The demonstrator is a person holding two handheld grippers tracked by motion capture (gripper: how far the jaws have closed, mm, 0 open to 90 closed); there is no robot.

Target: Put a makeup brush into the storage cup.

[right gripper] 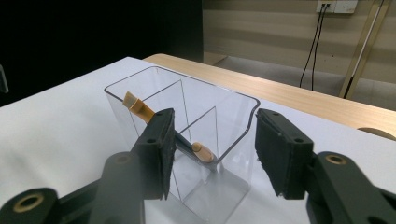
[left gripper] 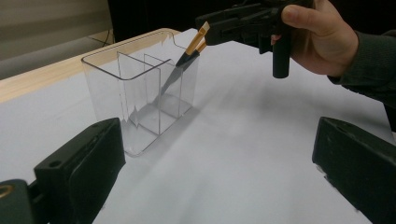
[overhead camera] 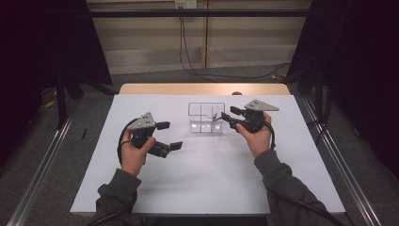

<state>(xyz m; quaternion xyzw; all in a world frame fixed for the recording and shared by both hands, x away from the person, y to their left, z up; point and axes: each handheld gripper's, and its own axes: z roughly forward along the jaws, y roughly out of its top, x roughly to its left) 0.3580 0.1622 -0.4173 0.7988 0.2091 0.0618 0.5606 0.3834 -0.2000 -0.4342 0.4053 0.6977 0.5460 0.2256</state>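
A white counter (overhead camera: 207,179) carries a clear divided organizer (overhead camera: 206,118). The left hand-held gripper (overhead camera: 170,136) hovers wide open and empty. The right hand-held gripper (overhead camera: 227,114), jaws apart, hangs over the organizer's end compartment, where a brush (right gripper: 140,108) leans inside, unheld.

A white table top (overhead camera: 207,179) lies over a light wooden board (overhead camera: 202,89), and a strip of this wood shows along the far edge. Behind the table, black cables (overhead camera: 188,56) hang down the pale wall from a socket (overhead camera: 184,4) and run across the grey floor (overhead camera: 155,75). Dark curtains (overhead camera: 42,42) hang on both sides of the room, and a metal rail (overhead camera: 42,165) runs along the floor on each side of the table.
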